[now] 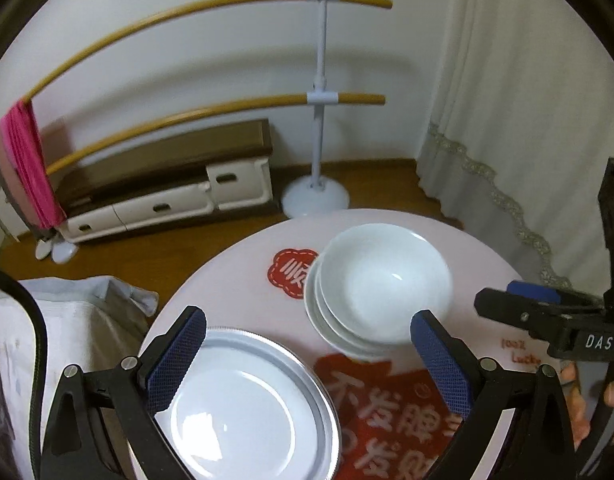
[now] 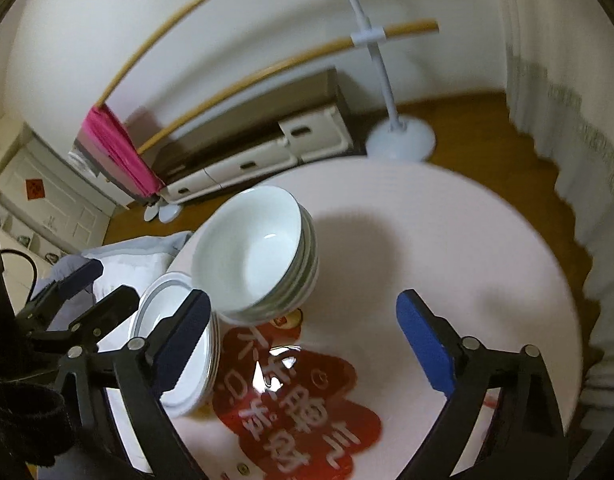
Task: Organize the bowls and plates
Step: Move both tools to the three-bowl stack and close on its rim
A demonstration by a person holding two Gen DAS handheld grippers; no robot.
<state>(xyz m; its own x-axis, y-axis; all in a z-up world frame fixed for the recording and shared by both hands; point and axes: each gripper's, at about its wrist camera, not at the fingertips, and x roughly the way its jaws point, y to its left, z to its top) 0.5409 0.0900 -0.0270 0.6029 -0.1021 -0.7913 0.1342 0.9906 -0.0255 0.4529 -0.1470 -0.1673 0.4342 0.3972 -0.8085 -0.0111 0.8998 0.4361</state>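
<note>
Both grippers, left [image 1: 307, 364] and right [image 2: 305, 342], hung open and empty; bowls [image 2: 255, 252] and plates [image 1: 243, 408] looked stacked, leaving perhaps final tidying.

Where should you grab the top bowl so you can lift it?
Grip the top bowl by its rim, one finger inside and one outside, coming down from above. It sits nested in the bowl stack, so its sides are mostly hidden and only the rim stands free. The side away from the plates looks roomiest, probably best for the open right gripper.
</note>
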